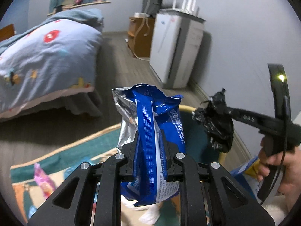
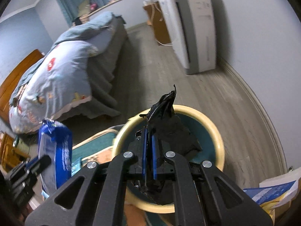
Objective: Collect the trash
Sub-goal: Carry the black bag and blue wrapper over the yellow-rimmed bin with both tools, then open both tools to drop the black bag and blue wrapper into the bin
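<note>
Two tongs each grip a piece of trash: the left tongs (image 1: 150, 143) are clamped on a blue wipes packet (image 1: 148, 131), and the right tongs (image 2: 149, 150) are clenched on a crumpled black bag (image 2: 169, 130). Seen from the right wrist, the bag hangs over the yellow-rimmed bin (image 2: 216, 131), with the packet at nine o'clock, seemingly outside the rim. Behind, a bed (image 2: 56, 71) lies at ten o'clock and a white appliance (image 2: 195, 30) at one o'clock.

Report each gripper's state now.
Left gripper: shut on the crumpled blue-and-silver foil wipes packet.
Right gripper: shut on the crumpled black plastic bag.
</note>
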